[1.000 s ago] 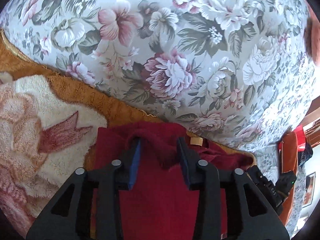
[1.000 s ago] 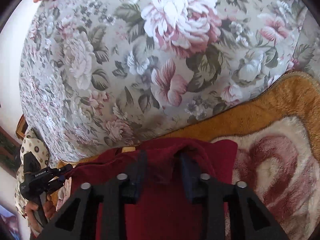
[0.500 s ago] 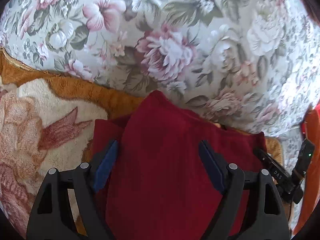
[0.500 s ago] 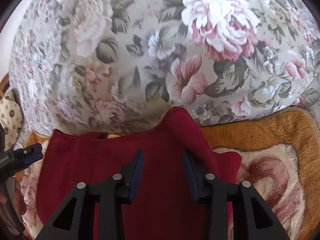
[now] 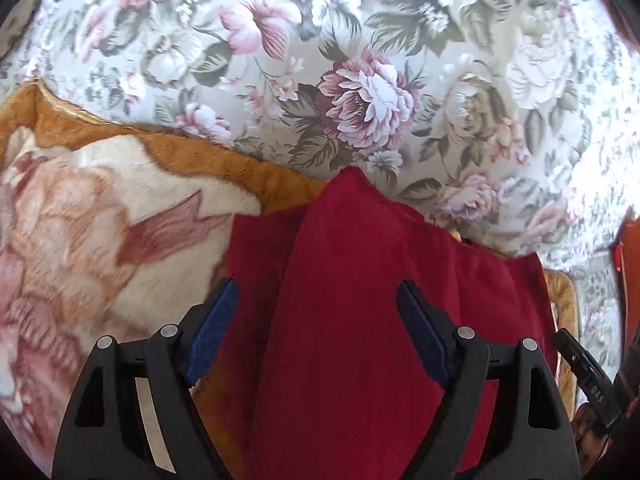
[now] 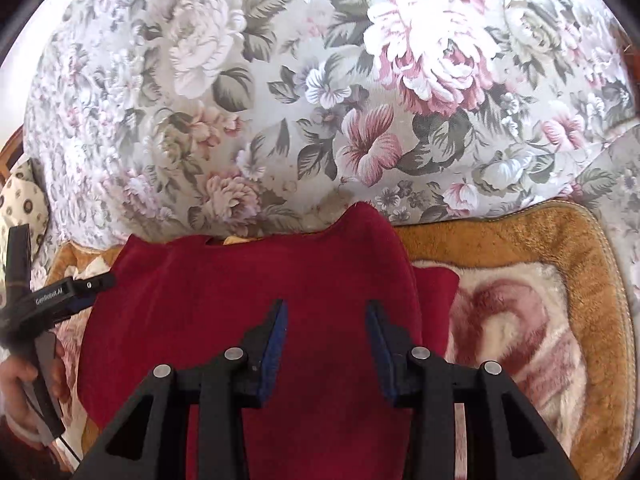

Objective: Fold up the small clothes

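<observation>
garment: dark red garment (image 5: 372,320) lies on the plush blanket (image 5: 100,216), top edge against the floral cushion (image 5: 360,60); one folded layer over a wider lower layer, a point of cloth sticking up at the cushion edge.
left gripper (image 5: 316,328): jaws wide apart over the folded panel, pads clear of the cloth, holding nothing.
right gripper (image 6: 326,344): jaws about half open, above the cloth near its right edge, nothing pinched as far as I can tell.
other tool: in the right wrist view the left gripper's body and the hand (image 6: 24,392) on it sit at the garment's left edge.
step: looks like release after a fold, next grasp pending.
do it well: my read is flatten that raised point, then pinch both layers at matching edge corners so the next fold lands square.
vs earlier: a second ago both grippers pinched a bunched cloth ridge; now it's dropped and spread flat, left jaws much wider.
</observation>
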The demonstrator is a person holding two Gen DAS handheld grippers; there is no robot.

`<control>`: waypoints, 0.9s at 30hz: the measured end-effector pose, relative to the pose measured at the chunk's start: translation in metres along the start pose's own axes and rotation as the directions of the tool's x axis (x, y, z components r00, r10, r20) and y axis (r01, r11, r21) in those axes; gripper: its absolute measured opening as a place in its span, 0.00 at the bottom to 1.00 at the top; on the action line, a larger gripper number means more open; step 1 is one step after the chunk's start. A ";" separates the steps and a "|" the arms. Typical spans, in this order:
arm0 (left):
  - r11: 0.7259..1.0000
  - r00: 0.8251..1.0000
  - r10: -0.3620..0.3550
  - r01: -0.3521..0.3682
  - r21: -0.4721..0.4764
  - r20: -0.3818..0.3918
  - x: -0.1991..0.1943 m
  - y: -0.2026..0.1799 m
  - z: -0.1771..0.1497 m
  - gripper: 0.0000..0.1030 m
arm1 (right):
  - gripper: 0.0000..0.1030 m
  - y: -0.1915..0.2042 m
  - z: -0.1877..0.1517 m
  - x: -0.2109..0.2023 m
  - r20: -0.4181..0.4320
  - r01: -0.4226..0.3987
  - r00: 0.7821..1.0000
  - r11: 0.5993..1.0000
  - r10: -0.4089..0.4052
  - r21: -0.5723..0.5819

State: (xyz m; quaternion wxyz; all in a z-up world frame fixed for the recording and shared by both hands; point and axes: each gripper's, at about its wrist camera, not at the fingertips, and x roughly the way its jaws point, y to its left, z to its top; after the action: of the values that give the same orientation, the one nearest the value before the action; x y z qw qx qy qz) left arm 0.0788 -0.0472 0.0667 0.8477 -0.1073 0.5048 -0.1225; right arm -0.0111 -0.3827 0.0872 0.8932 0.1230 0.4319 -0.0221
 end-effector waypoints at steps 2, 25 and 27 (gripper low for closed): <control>1.000 1.000 0.012 -0.012 0.019 0.020 -0.020 0.001 -0.019 0.79 | 0.38 0.000 -0.021 -0.012 0.003 0.017 1.000 1.000 -0.017 -0.001; 0.994 0.999 0.044 -0.043 -0.098 0.010 -0.028 0.044 -0.095 0.79 | 0.38 0.217 0.018 0.056 -0.147 -0.309 0.946 0.941 0.289 -0.139; 0.993 1.000 0.029 -0.030 -0.111 -0.011 -0.024 0.047 -0.093 0.79 | 0.38 0.243 0.021 0.078 -0.188 -0.280 0.951 0.944 0.247 -0.173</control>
State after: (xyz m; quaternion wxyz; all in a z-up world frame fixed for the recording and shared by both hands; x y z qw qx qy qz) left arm -0.0100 -0.0008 0.0287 0.8398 -0.1464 0.5164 -0.0821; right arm 0.0895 -0.1469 0.0876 0.8574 0.0920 0.4833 0.1509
